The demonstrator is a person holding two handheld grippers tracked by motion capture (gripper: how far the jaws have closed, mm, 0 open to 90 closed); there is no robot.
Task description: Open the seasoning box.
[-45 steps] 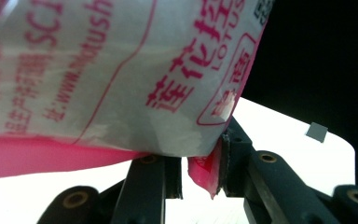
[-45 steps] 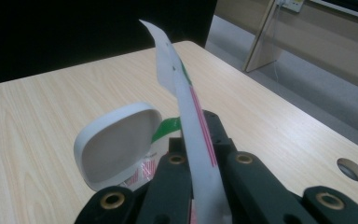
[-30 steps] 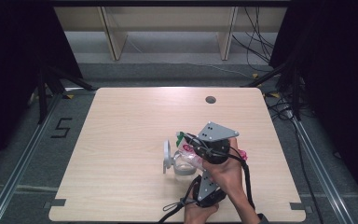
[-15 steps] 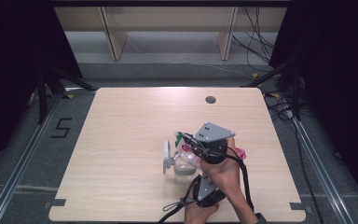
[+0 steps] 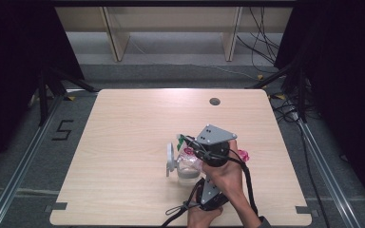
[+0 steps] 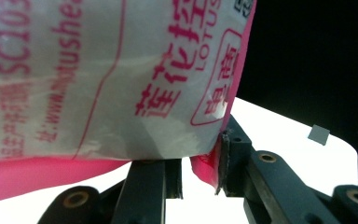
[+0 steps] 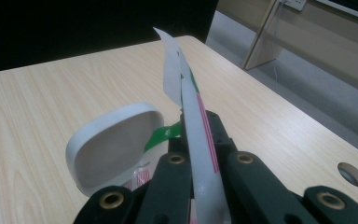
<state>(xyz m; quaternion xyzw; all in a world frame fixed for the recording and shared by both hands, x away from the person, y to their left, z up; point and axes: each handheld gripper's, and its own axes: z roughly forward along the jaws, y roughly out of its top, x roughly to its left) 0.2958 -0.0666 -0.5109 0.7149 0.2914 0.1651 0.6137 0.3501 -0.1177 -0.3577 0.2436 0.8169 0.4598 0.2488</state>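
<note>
A: Where was the bag (image 5: 190,164)?

B: At the near middle of the table (image 5: 123,142), beside a white lid (image 5: 170,159). My right gripper (image 7: 196,140) was clenched on its top edge; my left gripper (image 6: 200,172) pinched the pink bottom corner.

A: Advice?

B: I judged a slow, even pull apart best, both hands close together, the right above the left

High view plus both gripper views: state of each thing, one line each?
Plastic bag: off the table, held by both grippers.
White lid: on edge, off its container.
Left gripper: shut on the bag's pink edge.
Right gripper: shut on the bag's top strip.
Table: has a round hole near its far edge.
</note>
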